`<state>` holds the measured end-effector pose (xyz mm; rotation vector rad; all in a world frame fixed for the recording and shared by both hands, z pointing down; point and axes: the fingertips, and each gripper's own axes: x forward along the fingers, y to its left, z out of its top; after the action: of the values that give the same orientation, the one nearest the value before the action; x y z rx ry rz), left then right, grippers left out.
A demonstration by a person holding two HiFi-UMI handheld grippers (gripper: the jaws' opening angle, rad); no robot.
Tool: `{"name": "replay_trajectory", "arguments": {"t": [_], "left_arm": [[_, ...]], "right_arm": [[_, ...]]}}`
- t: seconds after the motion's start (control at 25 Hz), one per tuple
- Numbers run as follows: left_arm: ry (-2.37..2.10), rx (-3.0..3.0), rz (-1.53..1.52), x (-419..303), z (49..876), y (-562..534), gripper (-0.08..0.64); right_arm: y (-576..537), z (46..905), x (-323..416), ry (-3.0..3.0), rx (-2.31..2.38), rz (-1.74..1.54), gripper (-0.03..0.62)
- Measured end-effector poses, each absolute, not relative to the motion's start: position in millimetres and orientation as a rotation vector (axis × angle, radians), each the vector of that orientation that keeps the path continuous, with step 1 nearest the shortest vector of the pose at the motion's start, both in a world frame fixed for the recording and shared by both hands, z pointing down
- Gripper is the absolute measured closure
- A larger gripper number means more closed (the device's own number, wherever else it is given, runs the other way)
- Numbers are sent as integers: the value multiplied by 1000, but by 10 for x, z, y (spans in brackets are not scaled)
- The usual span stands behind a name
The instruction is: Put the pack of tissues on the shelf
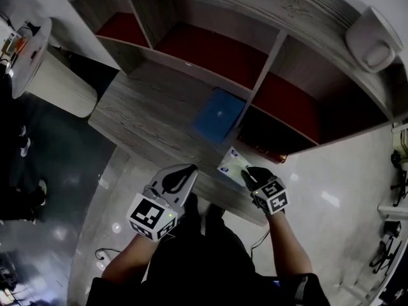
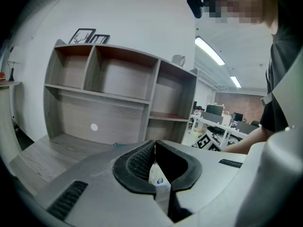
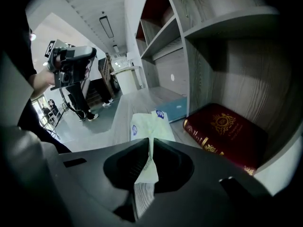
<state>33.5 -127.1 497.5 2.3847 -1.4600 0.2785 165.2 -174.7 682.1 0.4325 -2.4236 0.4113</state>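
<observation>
The pack of tissues (image 3: 150, 126) is at the front edge of the desk (image 1: 146, 113), beside the red book (image 3: 227, 126). The right gripper (image 3: 150, 145) pinches only its thin end flap. That flap may slip or tear, dropping the pack. The left gripper (image 1: 189, 171) is clenched, apparently empty.

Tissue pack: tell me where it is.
Head view, right of centre: the pack is at the desk edge, near the blue book, pinched in the right gripper.
</observation>
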Motion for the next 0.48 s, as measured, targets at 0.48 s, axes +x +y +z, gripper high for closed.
{"name": "replay_trajectory", "arguments": {"t": [0.48], "left_arm": [[-1562,2409,267,440,4593,-1199,538]], "right_arm": [[-1690,5942,1800,-2554,432,335,557]]}}
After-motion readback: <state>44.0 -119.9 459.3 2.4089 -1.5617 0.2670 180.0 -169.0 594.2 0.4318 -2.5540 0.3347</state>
